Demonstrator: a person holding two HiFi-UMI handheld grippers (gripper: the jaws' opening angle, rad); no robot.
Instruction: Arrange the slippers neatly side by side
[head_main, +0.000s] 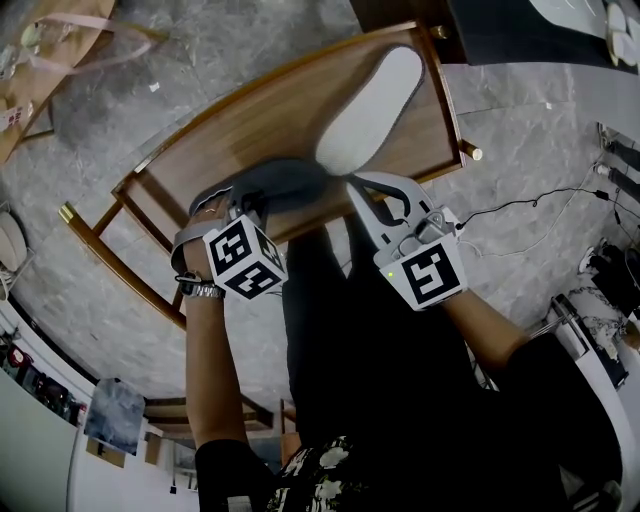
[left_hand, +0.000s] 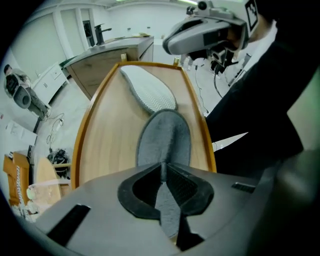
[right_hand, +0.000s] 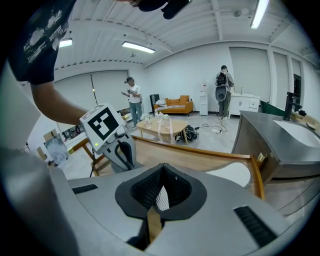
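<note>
Two slippers share the rimmed wooden surface (head_main: 200, 150). At left, the left gripper (left_hand: 163, 172) is clamped on the near edge of the gray slipper (left_hand: 165, 140). From above, that gripper's marker cube hides much of this slipper. The slipper's far end meets the sole-up pale slipper (head_main: 372, 105). The right gripper (right_hand: 162, 170), jaws together, sits at that slipper's near end, and only a sliver of sole shows behind them. Cables (head_main: 520, 203) trail across the floor at right.
</note>
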